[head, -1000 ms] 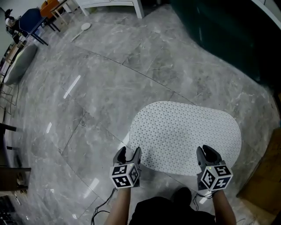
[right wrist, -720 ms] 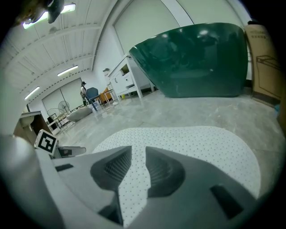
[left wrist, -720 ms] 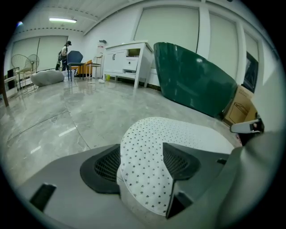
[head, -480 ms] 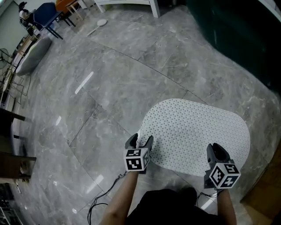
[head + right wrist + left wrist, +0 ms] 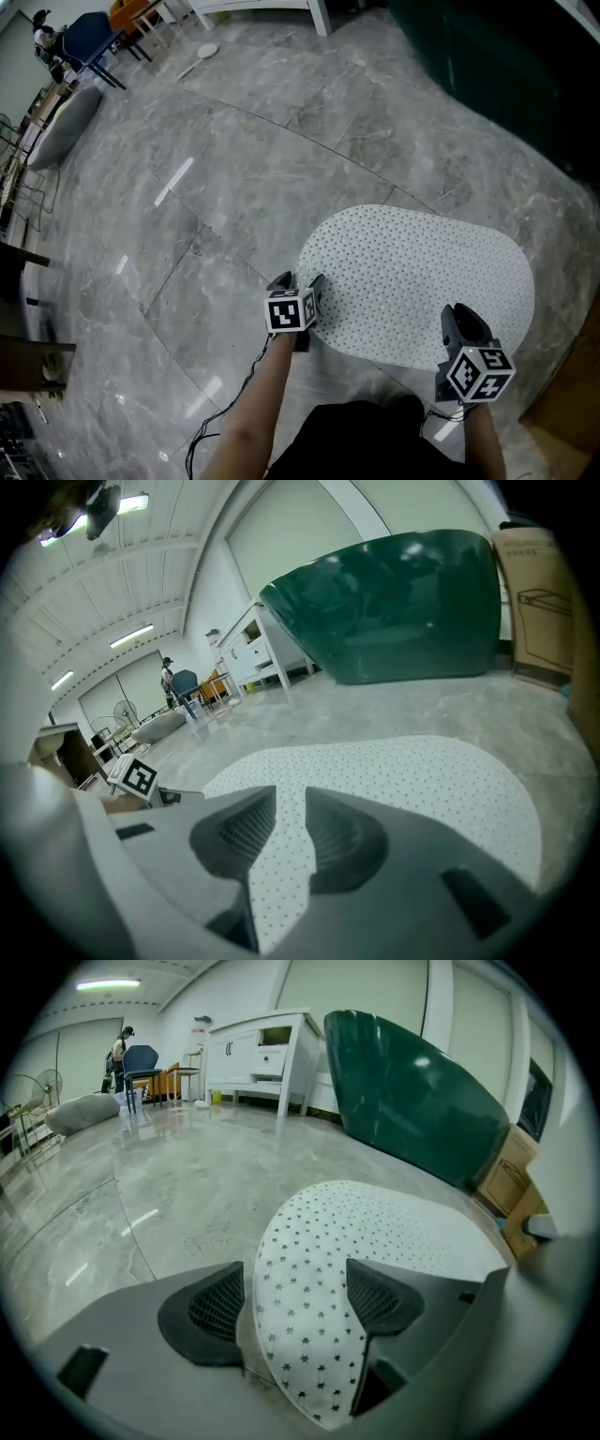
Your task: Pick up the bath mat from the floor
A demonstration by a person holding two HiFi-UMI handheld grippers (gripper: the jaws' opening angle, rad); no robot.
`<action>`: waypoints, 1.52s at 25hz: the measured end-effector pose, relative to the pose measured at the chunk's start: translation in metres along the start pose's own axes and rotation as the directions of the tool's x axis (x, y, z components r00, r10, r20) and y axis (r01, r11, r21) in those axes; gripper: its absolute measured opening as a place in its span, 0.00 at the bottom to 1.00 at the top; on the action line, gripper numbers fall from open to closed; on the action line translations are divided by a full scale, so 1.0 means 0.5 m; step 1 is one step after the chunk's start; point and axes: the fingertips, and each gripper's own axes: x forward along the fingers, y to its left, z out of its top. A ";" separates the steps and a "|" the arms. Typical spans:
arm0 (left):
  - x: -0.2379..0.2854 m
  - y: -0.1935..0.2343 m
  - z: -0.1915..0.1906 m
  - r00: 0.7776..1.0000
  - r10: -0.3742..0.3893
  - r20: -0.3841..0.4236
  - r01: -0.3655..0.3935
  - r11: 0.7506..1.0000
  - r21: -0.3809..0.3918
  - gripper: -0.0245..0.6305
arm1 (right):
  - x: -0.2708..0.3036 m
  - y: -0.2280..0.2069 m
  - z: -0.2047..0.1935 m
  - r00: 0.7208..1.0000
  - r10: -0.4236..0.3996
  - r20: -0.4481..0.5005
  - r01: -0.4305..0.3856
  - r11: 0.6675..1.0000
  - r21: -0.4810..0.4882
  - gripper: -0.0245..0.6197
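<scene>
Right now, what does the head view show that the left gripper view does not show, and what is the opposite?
Only the head view: the marker cube on the left gripper, the person's left forearm, and a cable on the floor. Only the left gripper view: that gripper's jaws stand wide apart, have just been opening, and the raised edge of the bath mat lies between them; also a ceiling light. Both: the white dotted mat, the grey marble floor, and a blue chair.
</scene>
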 end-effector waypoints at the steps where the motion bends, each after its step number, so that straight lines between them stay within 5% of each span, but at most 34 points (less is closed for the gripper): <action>1: 0.006 0.000 -0.006 1.000 -0.002 -0.019 0.002 1.000 0.001 0.55 | -0.003 0.000 -0.001 1.000 -0.002 -0.001 0.002 1.000 -0.001 0.19; 12: 0.022 -0.050 -0.031 0.992 -0.050 -0.112 0.056 0.997 0.055 0.55 | -0.010 0.010 -0.019 1.000 0.004 -0.020 -0.004 1.000 -0.001 0.19; 17: 0.023 -0.121 -0.045 0.984 -0.099 -0.146 0.115 0.987 0.108 0.37 | -0.015 0.011 -0.018 1.000 0.002 -0.016 -0.002 1.000 0.006 0.19; 22: 0.007 -0.192 -0.040 0.976 -0.169 -0.138 0.182 0.979 0.091 0.08 | -0.043 -0.015 -0.027 0.999 -0.032 -0.007 0.032 0.999 0.017 0.19; 30: -0.059 -0.305 0.003 0.926 -0.373 -0.061 0.371 0.928 -0.036 0.07 | -0.119 -0.089 -0.058 0.992 -0.128 0.000 0.127 0.990 0.058 0.19; 38: -0.097 -0.445 0.032 0.861 -0.503 -0.074 0.504 0.863 0.008 0.07 | -0.181 -0.181 -0.087 0.971 -0.240 -0.005 0.239 0.965 0.110 0.19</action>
